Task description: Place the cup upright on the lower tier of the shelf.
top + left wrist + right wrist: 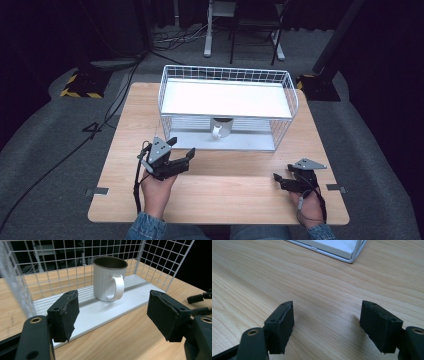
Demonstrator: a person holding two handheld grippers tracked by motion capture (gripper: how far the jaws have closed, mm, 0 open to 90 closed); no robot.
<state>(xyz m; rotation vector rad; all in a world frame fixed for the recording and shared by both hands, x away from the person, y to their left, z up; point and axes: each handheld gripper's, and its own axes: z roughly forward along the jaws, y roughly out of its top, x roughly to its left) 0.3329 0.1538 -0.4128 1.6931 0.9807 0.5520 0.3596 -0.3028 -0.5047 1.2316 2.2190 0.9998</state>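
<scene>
From the high view, the left tongs (185, 154) hover over the wooden surface (225, 190) with jaws spread and nothing between them, aimed toward one o'clock at the wire rack (227, 107). The white mug (218, 131) stands on the rack's lower shelf, under the white top shelf, near the front edge. Over at four o'clock the right tongs (280, 181) sit low above the surface, well apart from the rack, also released and empty.

Switching to the left gripper view: the mug (109, 278) is dead ahead at twelve o'clock, upright, long axis vertical, mouth up, dark inside. Its handle (118, 287) points back toward the camera, slightly to five o'clock. Both black jaws stand wide, short of the shelf edge. The other tongs peek in at three o'clock.

Right gripper view now: jaws parted over bare wood grain, the rack's front corner (354, 257) up at one o'clock.

My read: that's a rigid ceramic-looking mug, glossy and probably slick, moderately heavy, chippable against the wire. Best hold looks like pinching the wall across the rim, or clamping the handle.
</scene>
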